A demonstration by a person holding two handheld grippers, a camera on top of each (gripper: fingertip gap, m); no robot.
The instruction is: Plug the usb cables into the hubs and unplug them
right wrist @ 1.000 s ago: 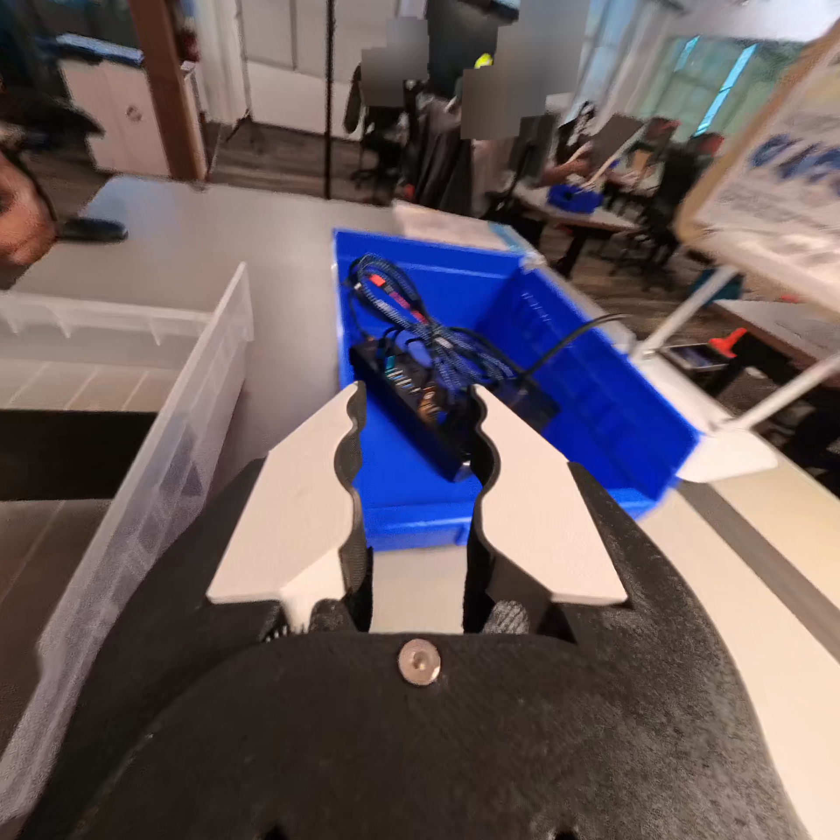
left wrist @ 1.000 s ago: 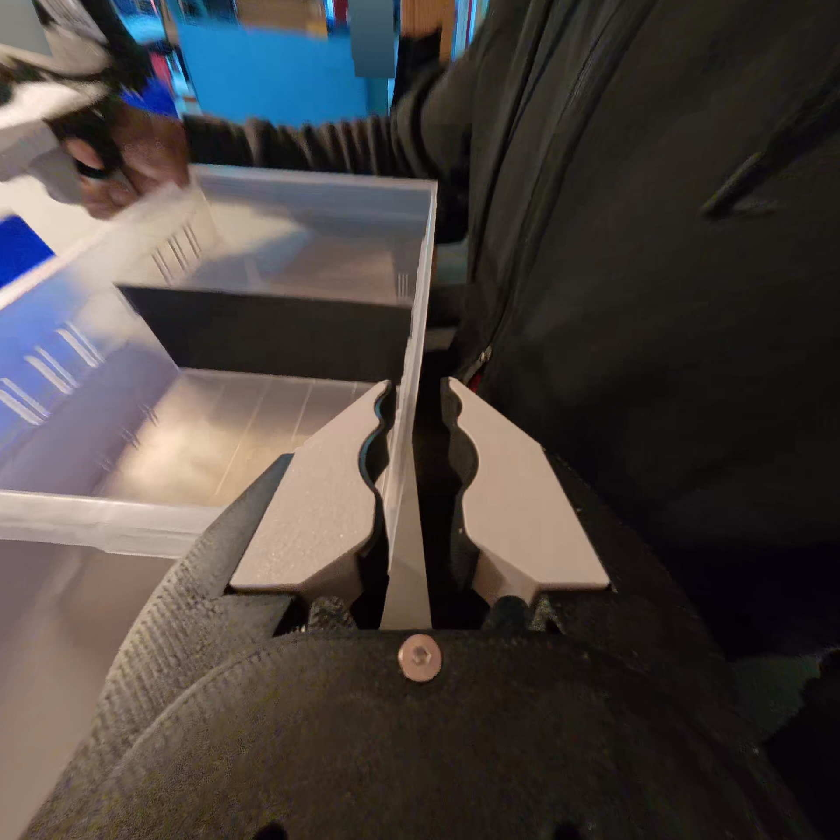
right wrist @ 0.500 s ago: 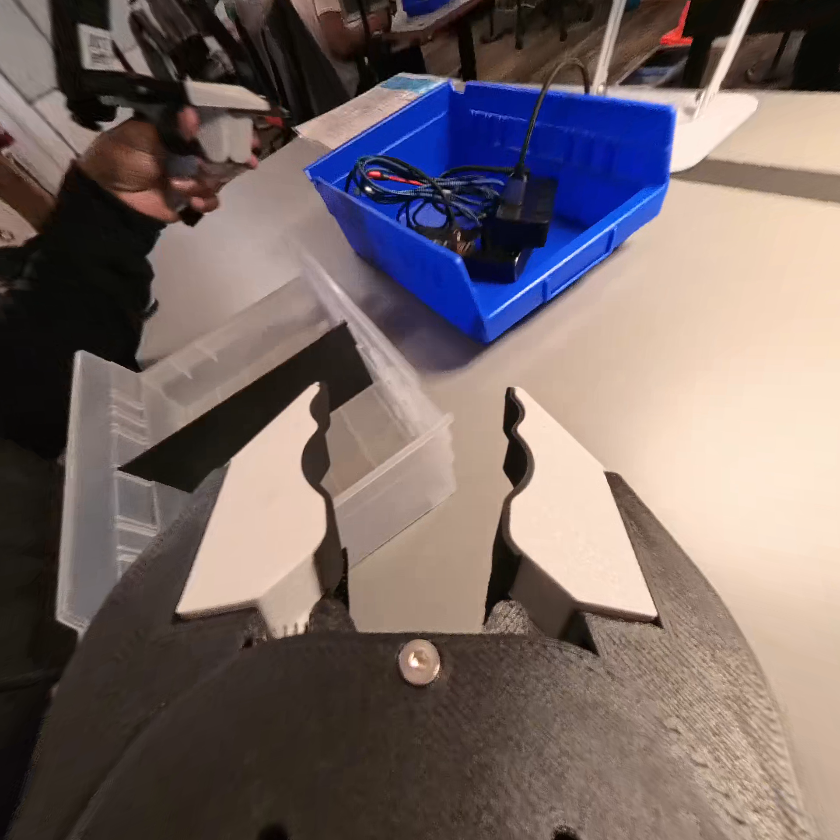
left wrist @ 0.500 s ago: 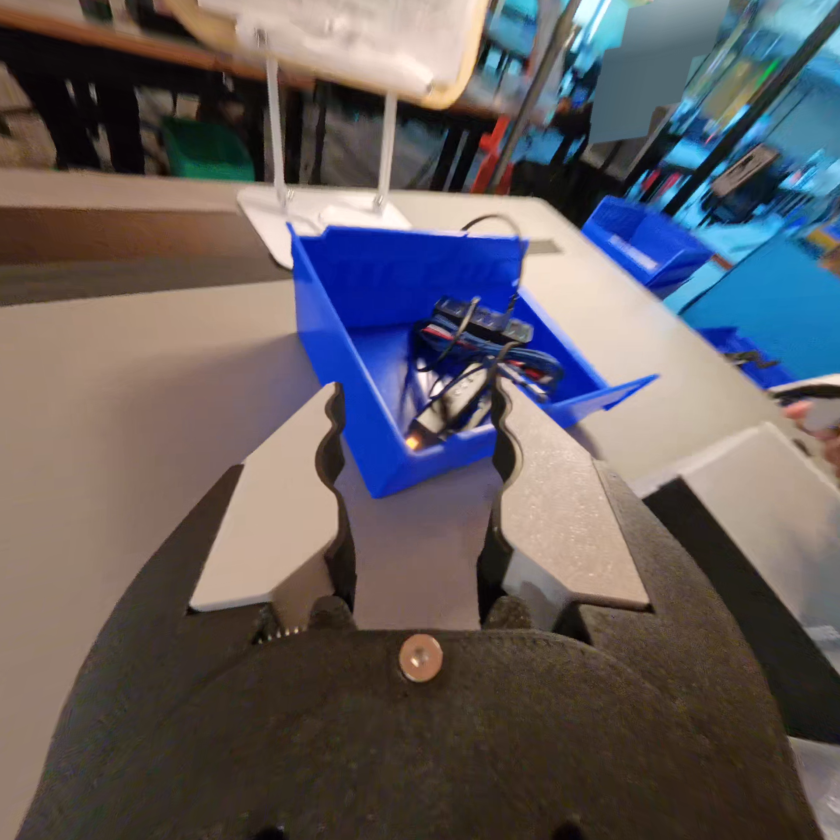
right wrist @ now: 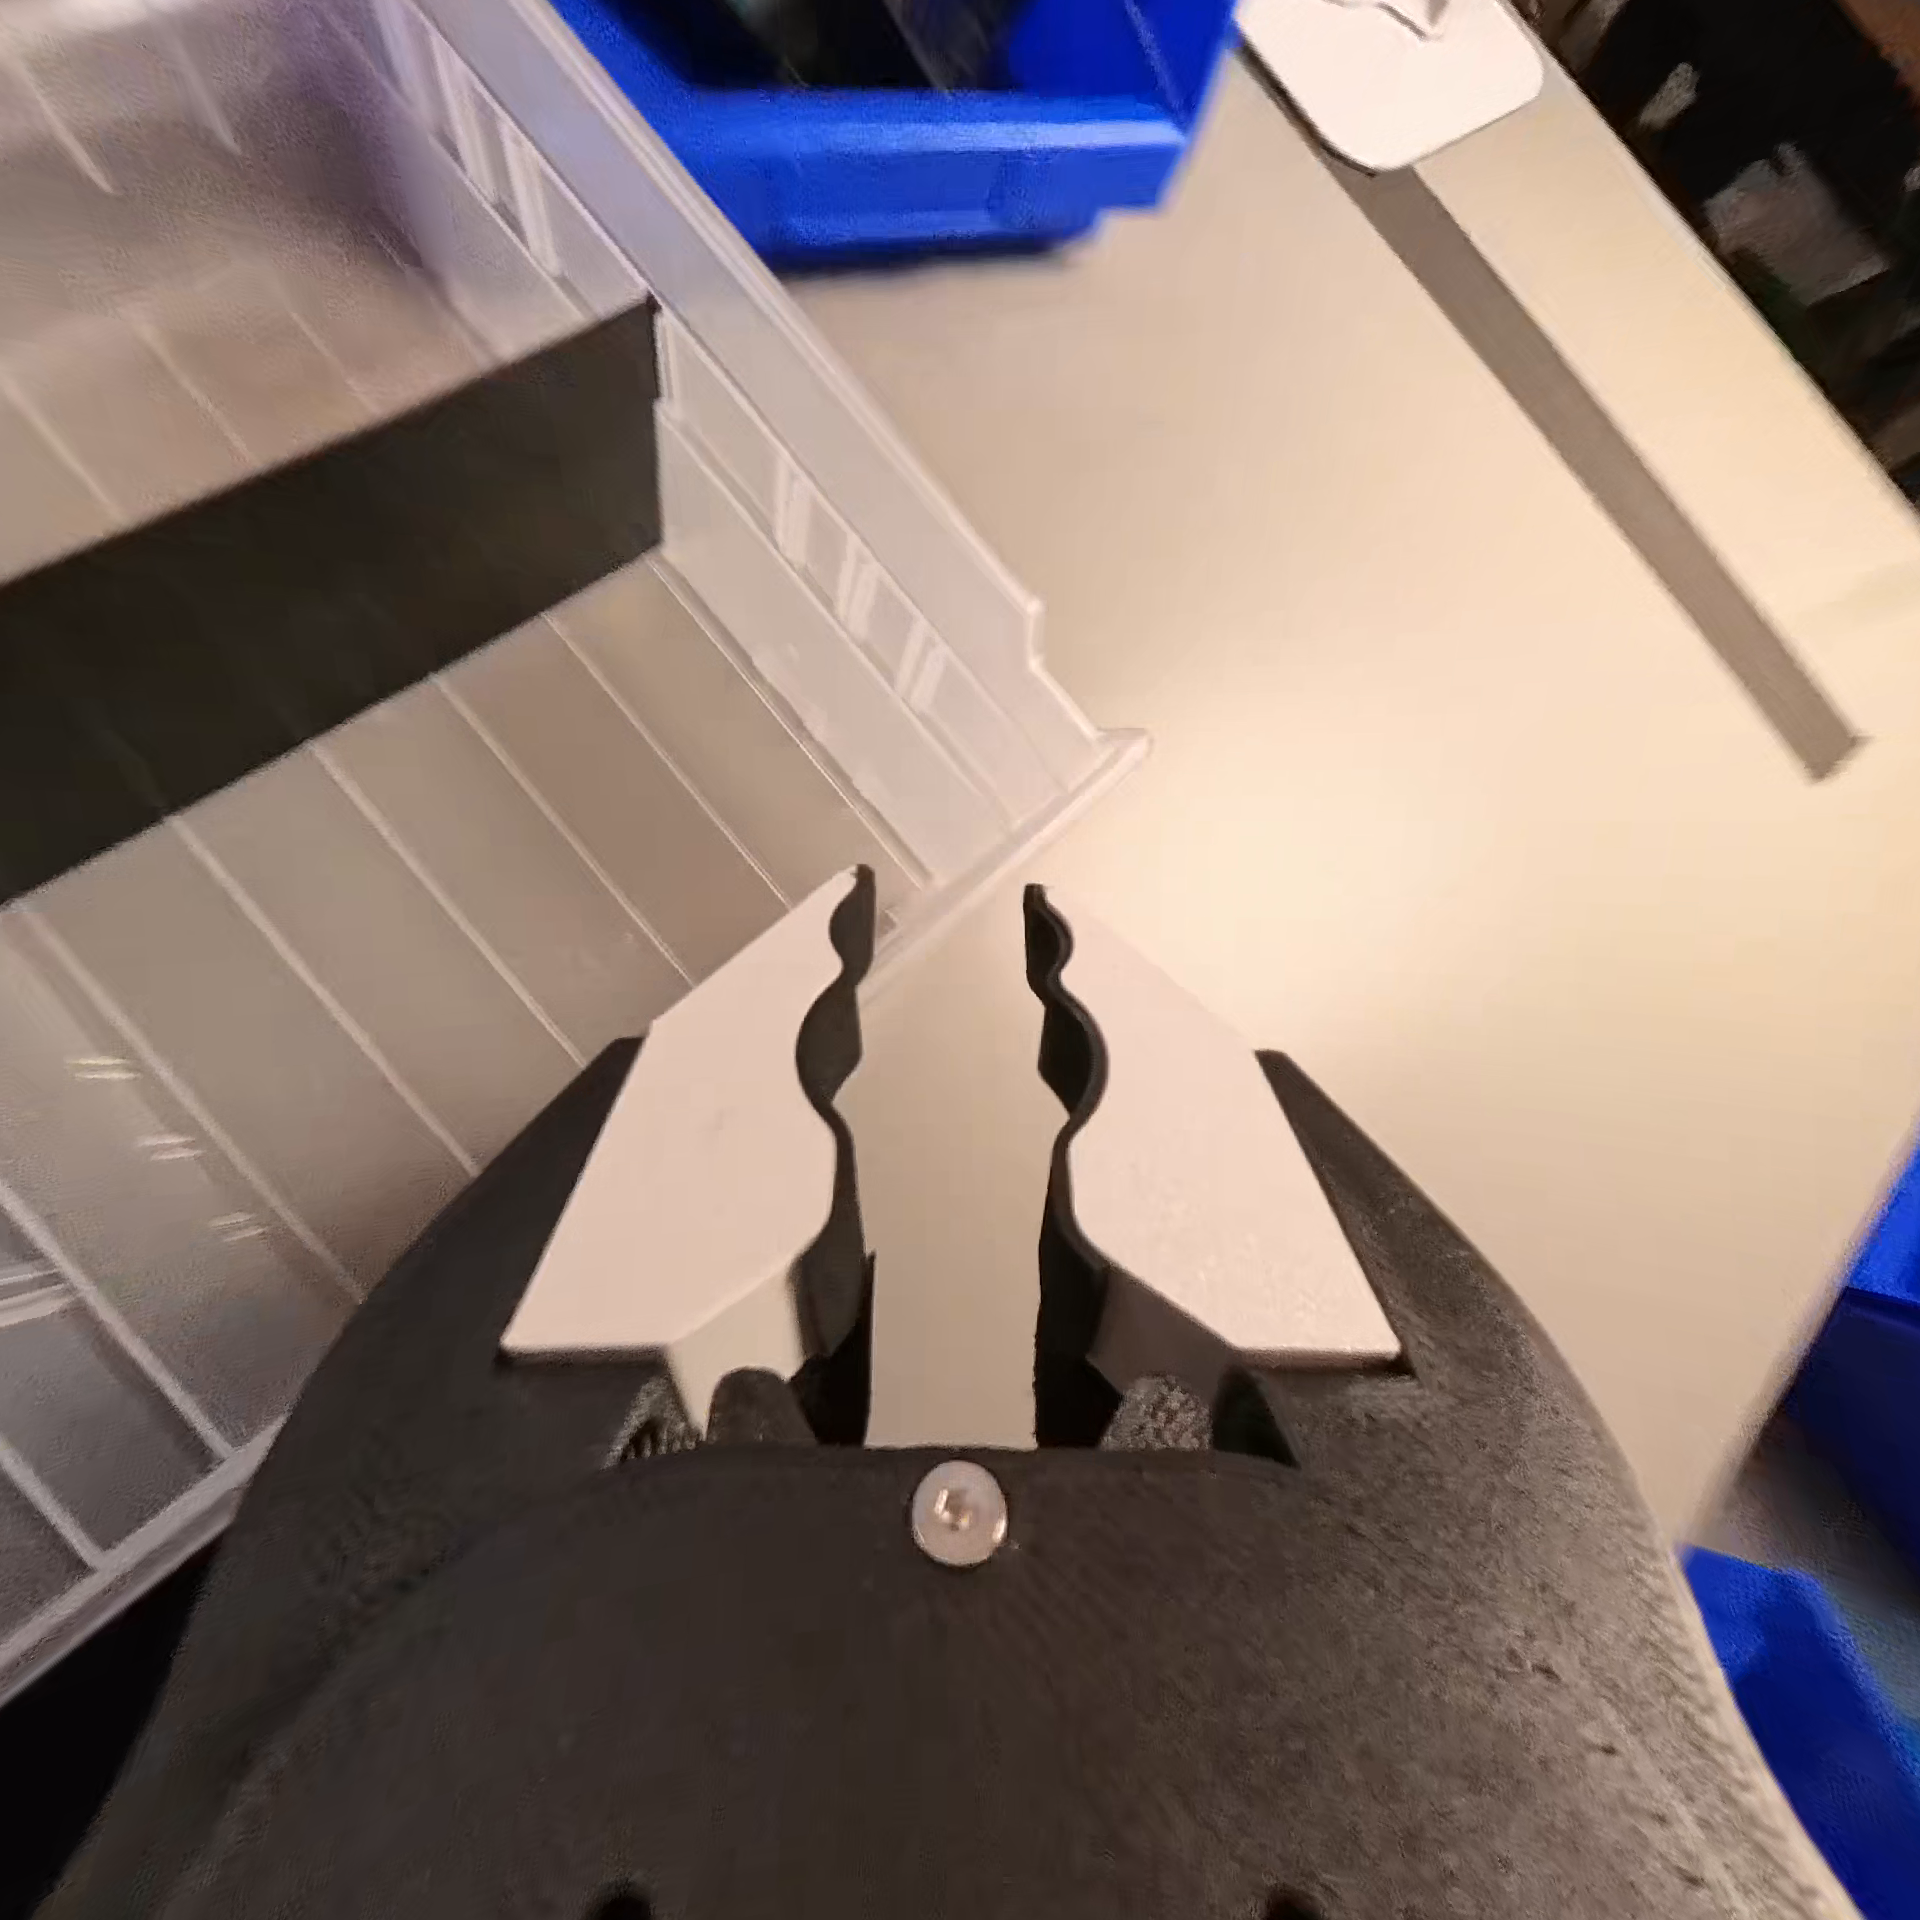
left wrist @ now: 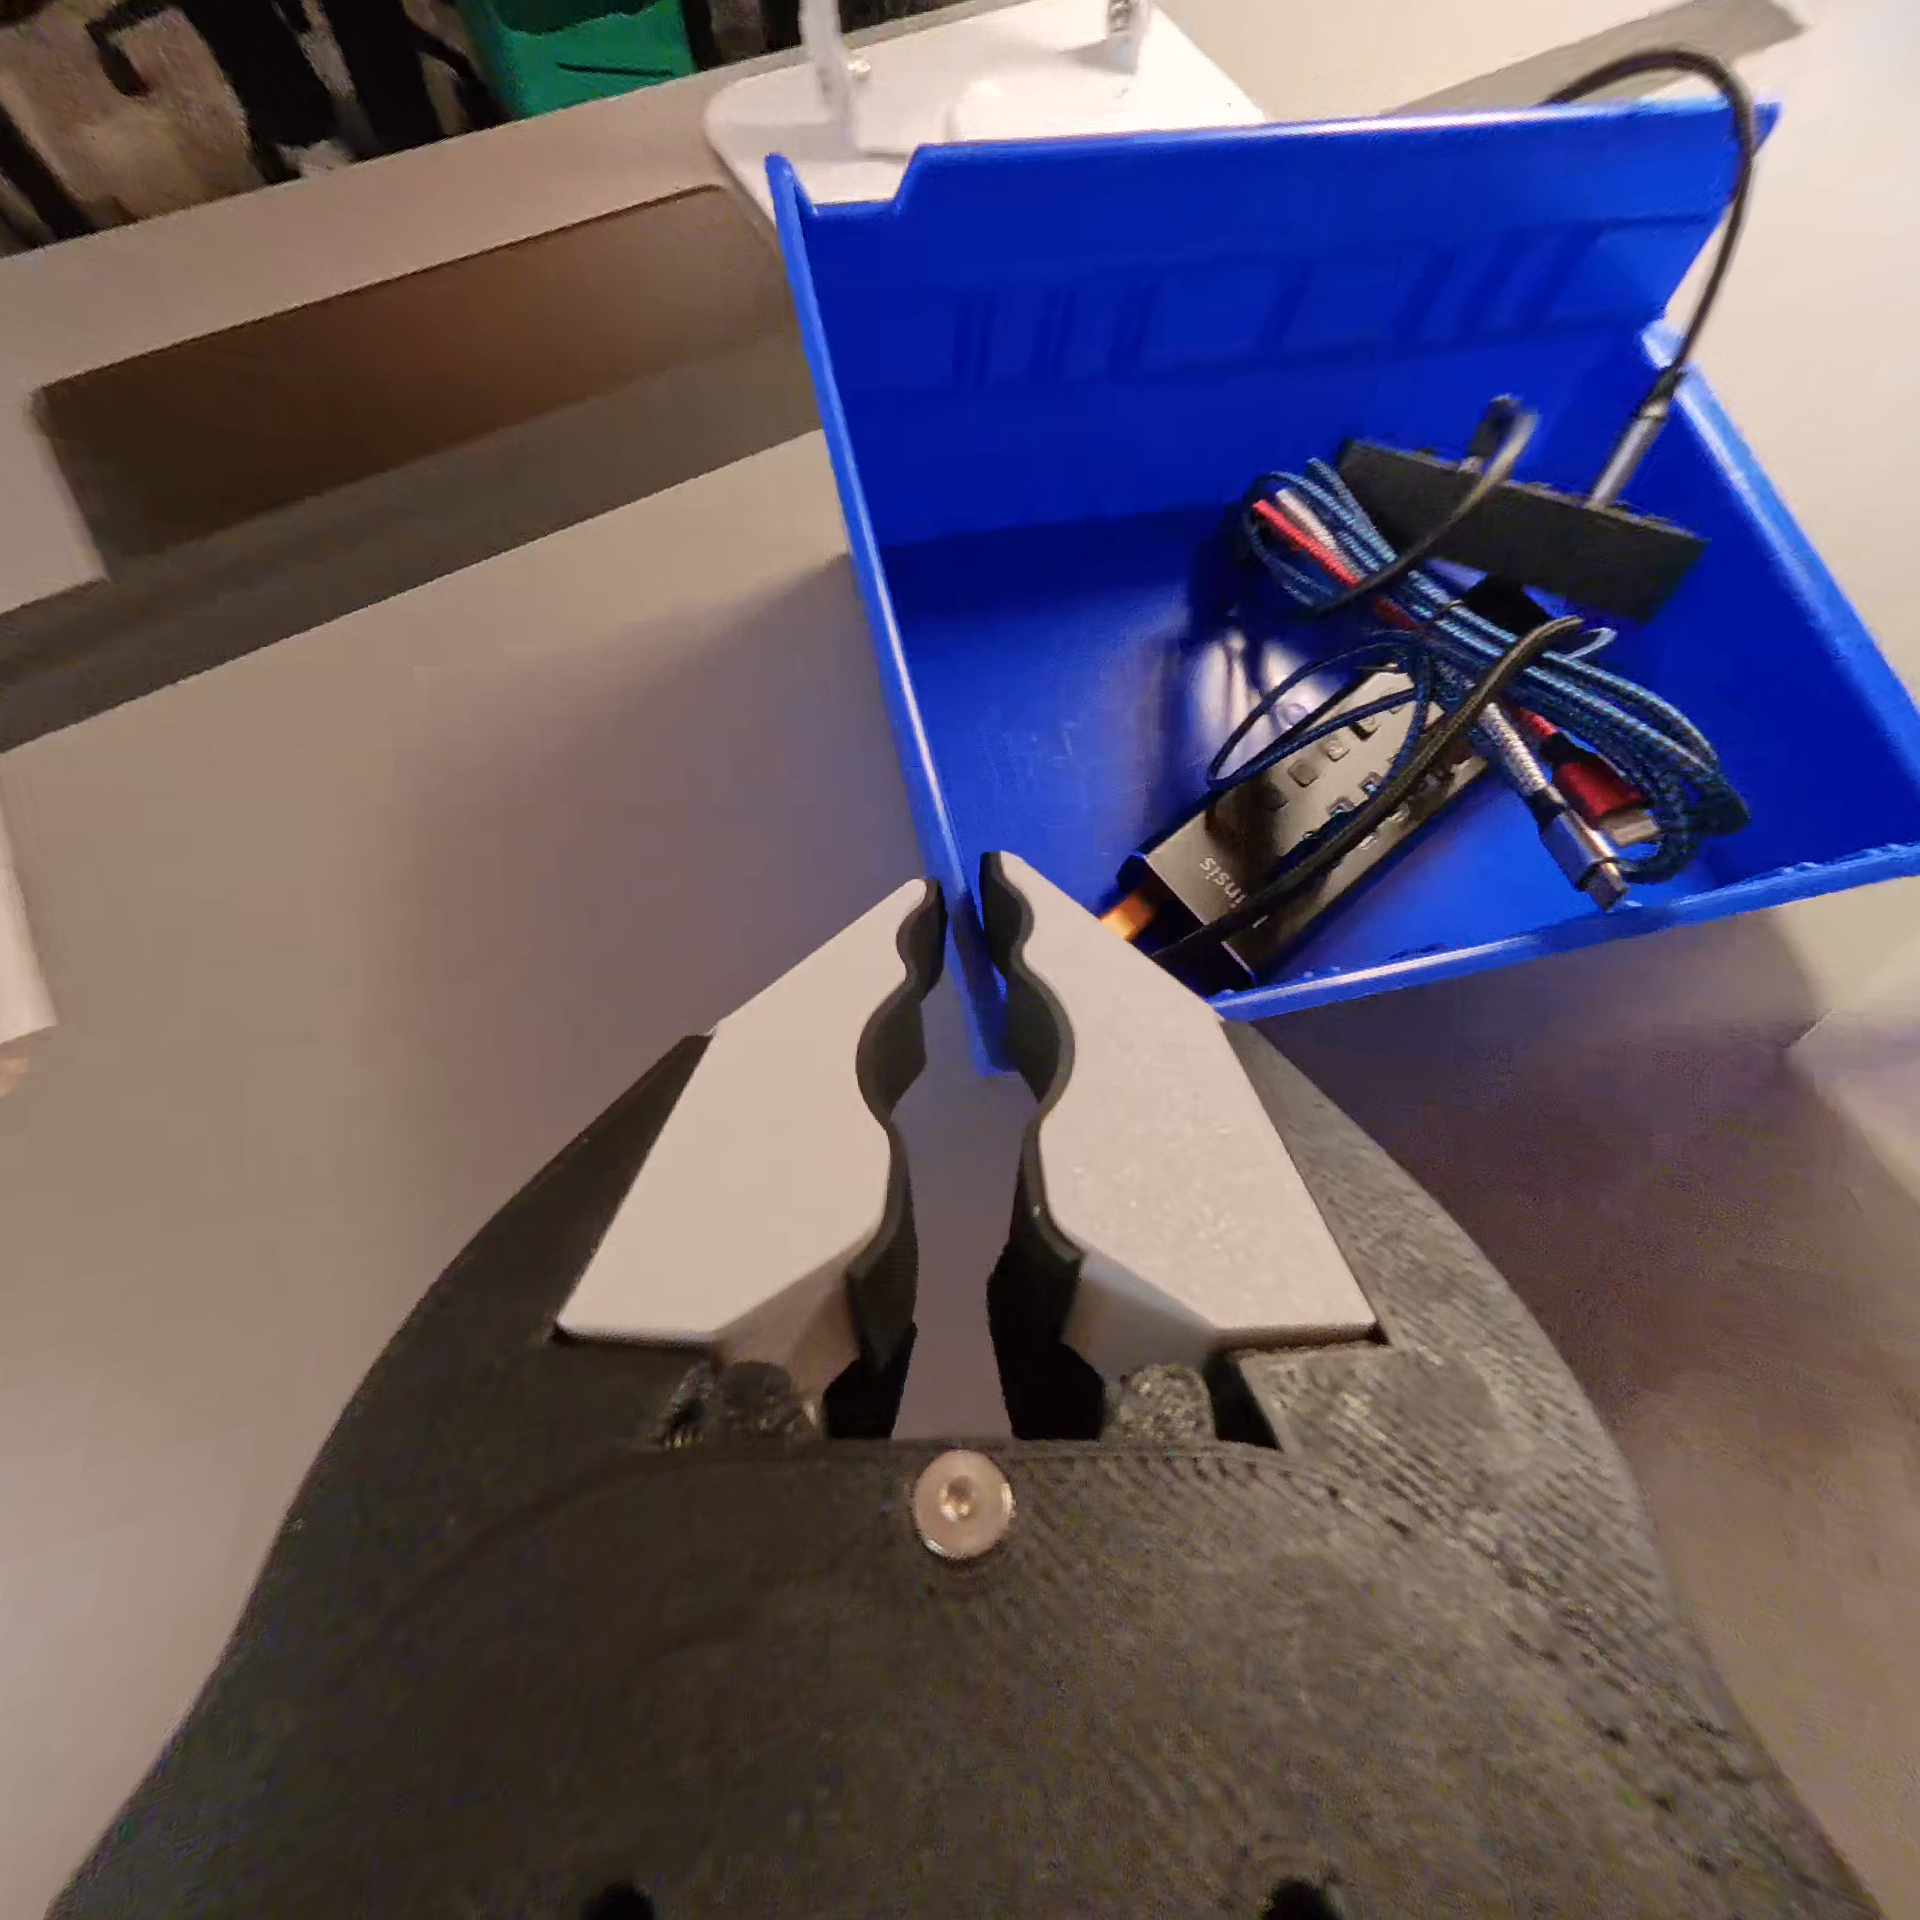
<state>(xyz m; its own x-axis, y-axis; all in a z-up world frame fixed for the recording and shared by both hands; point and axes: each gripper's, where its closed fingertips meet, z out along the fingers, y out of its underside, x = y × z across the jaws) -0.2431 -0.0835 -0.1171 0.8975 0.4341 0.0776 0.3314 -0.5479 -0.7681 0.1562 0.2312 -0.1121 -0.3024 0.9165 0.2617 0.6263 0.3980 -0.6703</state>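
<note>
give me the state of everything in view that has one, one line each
left gripper: nearly shut around the blue bin's near side wall
right gripper: open, empty, over the table by the clear box's corner
blue bin: upright on the table, holds hubs and cables
black usb hub: lying flat, cables draped over it
second black hub: lying on the cable bundle
blue braided cables: coiled, loose ends unplugged
clear plastic box: open, no lid

Two black hubs lay in the blue bin (left wrist: 1039, 343): one hub (left wrist: 1299, 821) flat near the front, the other hub (left wrist: 1527, 530) propped behind it, with blue braided usb cables (left wrist: 1600, 696) coiled loosely across both, connectors free
</note>
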